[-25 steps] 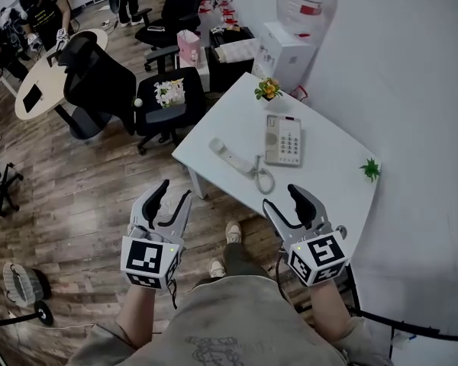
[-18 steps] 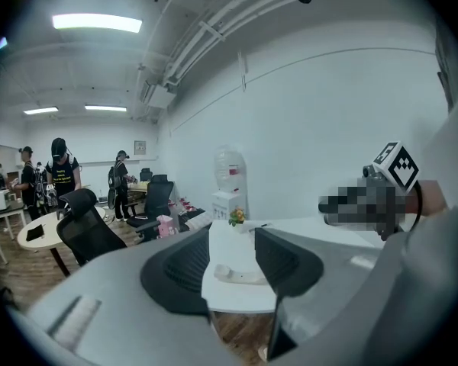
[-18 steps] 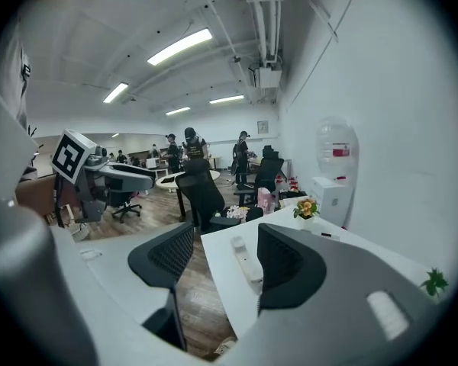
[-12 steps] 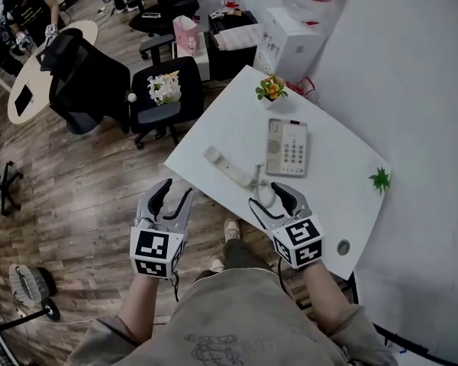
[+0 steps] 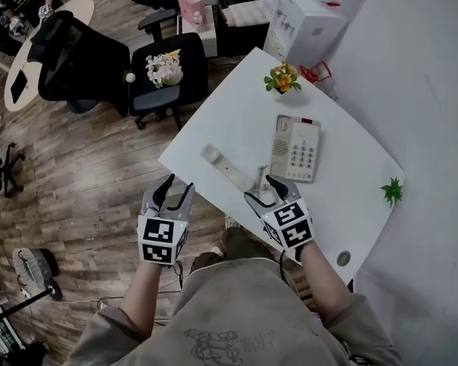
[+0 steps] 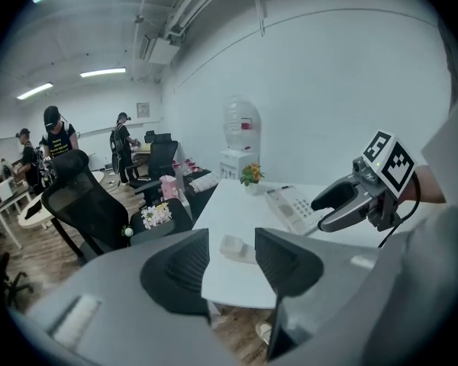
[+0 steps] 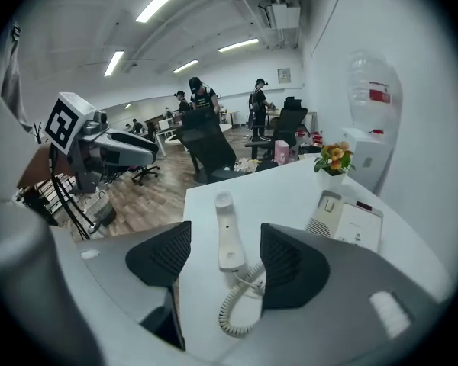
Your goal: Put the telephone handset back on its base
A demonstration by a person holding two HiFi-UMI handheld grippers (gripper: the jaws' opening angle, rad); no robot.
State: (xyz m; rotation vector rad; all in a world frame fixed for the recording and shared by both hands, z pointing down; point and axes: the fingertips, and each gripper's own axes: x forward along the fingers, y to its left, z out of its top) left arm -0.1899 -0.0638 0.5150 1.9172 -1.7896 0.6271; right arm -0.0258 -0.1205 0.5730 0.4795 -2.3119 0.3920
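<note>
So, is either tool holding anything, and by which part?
Nothing is held. The right tool, whose jaws have just been opening, is over the cord end of the handset, not gripping it. The left tool is open, empty.

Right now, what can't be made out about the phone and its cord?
Right gripper view: its own jaw hides the near part of the base, and where the cord plugs in.
Head view: the right gripper covers the near end of the handset and most of the cord.
Left gripper view: only one end of the handset shows.
All views: keypad print too small.
</note>
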